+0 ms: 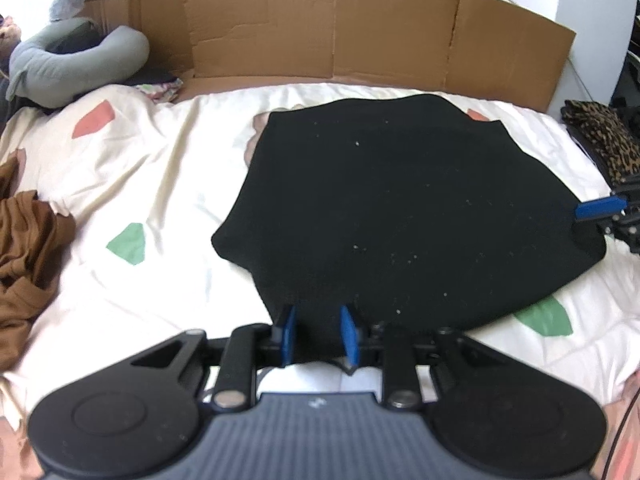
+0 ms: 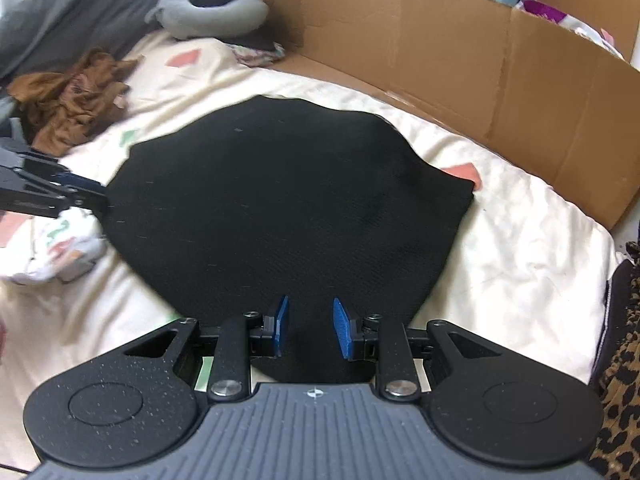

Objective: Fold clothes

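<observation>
One black garment (image 1: 400,216) lies on the bed. One brown crumpled garment (image 1: 28,252) sits on the one cream cover (image 1: 132,168). One leopard-print cloth (image 1: 604,140) lies at the bed's edge. One grey ring-shaped pillow (image 1: 76,60) rests by one strip of cardboard (image 1: 360,28). Two hand-held grippers show: the left hand-held gripper (image 1: 318,334) and the right hand-held gripper (image 2: 310,328), each with two blue fingers (image 1: 288,334). In the left wrist view, the cover's colour patches number two red and two green.

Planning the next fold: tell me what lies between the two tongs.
Only the black garment spans from the left tongs to the right tongs, seen in the left wrist view.
</observation>
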Motion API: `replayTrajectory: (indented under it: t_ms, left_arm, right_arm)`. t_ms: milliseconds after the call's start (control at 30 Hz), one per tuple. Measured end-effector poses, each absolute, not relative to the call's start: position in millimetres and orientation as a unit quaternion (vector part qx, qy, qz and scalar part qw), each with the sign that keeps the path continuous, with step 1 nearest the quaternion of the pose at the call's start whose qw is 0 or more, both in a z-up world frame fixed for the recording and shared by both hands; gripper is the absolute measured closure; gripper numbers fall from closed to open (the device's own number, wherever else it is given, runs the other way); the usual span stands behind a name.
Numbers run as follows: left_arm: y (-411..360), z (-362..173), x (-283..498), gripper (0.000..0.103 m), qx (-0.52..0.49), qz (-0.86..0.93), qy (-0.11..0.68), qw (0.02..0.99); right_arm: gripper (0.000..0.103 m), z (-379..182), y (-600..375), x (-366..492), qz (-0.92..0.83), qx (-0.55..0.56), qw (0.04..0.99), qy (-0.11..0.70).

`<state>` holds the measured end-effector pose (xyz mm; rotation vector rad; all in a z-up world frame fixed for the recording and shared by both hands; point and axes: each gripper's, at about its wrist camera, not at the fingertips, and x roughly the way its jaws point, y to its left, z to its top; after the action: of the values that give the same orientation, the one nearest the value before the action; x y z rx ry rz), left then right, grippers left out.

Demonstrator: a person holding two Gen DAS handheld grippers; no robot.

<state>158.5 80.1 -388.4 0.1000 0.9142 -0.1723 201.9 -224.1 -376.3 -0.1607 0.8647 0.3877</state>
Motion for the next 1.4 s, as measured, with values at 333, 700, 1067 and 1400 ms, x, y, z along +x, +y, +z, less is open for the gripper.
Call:
replayTrajectory:
  t_ms: [333, 700, 1067, 1400]
  left_arm:
    - [58.0, -396.9, 159.8, 0.076, 0.052, -0.109, 0.437, 0.891]
    - [65.9, -407.3, 154.8, 0.072, 0.091, -0.1, 0.442, 0.887]
    - [94.4, -406.9, 148.2, 0.073, 0.046, -0.04, 0.467, 0.882]
    - [106.2, -389.4, 145.4, 0.076, -0.013, -0.022, 0.46, 0.887]
  right_arm:
    - [0.072, -392.1, -203.1, 200.9, 0.201, -0.087, 0.874, 0.434]
    - [0.073, -408.4, -222.1, 191.2, 0.186, -0.092, 0.868, 0.451]
    - [0.078, -401.4, -244.4, 185.8, 0.134, -0.072, 0.873, 0.463]
    - [0.077, -392.1, -273.2, 173.5, 0.111, 0.048, 0.873, 0.473]
